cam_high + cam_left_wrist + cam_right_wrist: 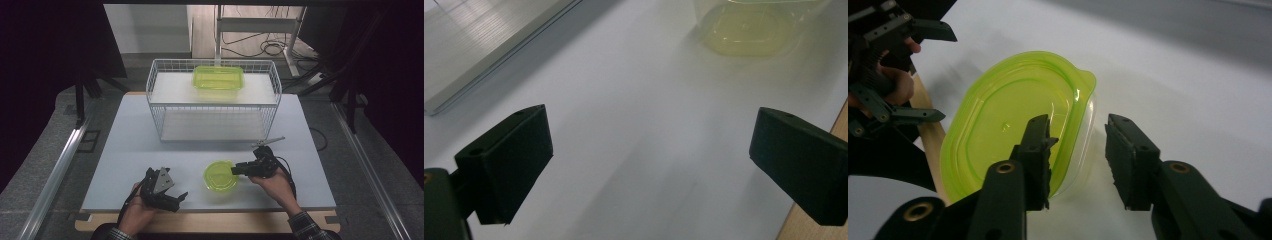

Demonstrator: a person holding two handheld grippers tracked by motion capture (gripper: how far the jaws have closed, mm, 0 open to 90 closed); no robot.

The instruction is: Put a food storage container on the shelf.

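The round yellow-green container (220,176) is seen near the front edge of the counter (130,150), right of centre. It lies just left of the right tool (235,170), whose jaws straddle its right-hand rim: one jaw over the lid, one outside the wall, a gap showing on the outer side, so no clamp is judged yet. The lid is translucent, glossy plastic with a raised oval ridge and a small tab; the wall below is clearer. The left tool (181,196), jaws wide apart and empty, is held farther off to the left.

Glossy translucent plastic container (1013,130)
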